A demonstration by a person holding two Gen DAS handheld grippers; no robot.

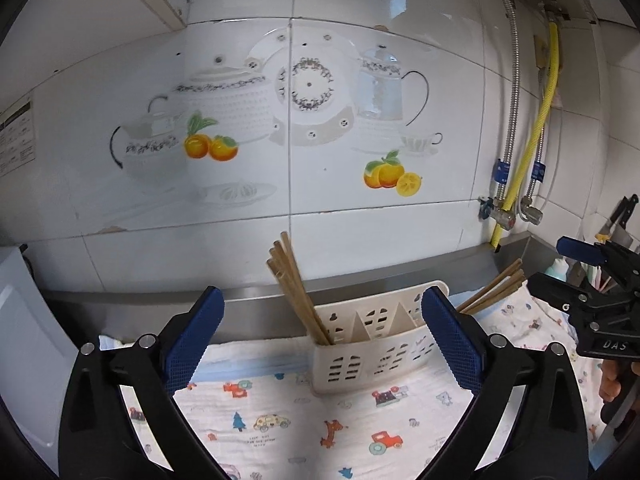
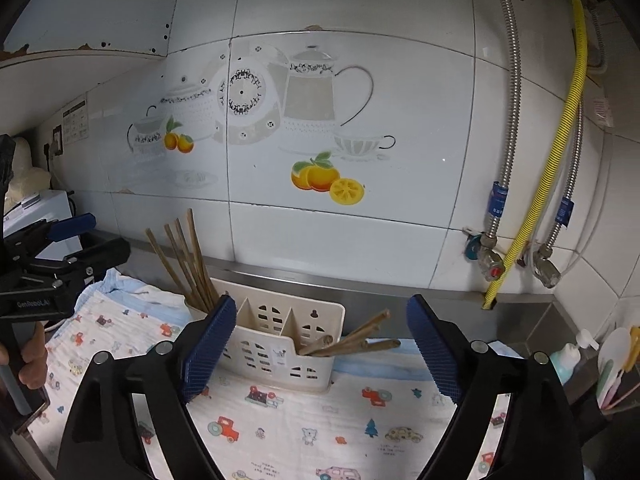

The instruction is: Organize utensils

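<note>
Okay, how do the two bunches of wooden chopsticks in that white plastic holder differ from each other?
The left bunch of brown wooden chopsticks stands nearly upright in the left end compartment of the white slotted plastic holder; the right bunch of brown wooden chopsticks leans low, almost flat, out of the right end compartment. The left bunch rises well above the rim, while the right bunch sticks out sideways over the cartoon-print cloth. Both look like the same plain wood.

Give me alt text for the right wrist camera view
A white slotted plastic utensil caddy on a cartoon-print cloth holds brown wooden chopsticks at both ends, framed by the open, empty right gripper before a white tiled wall.
</note>
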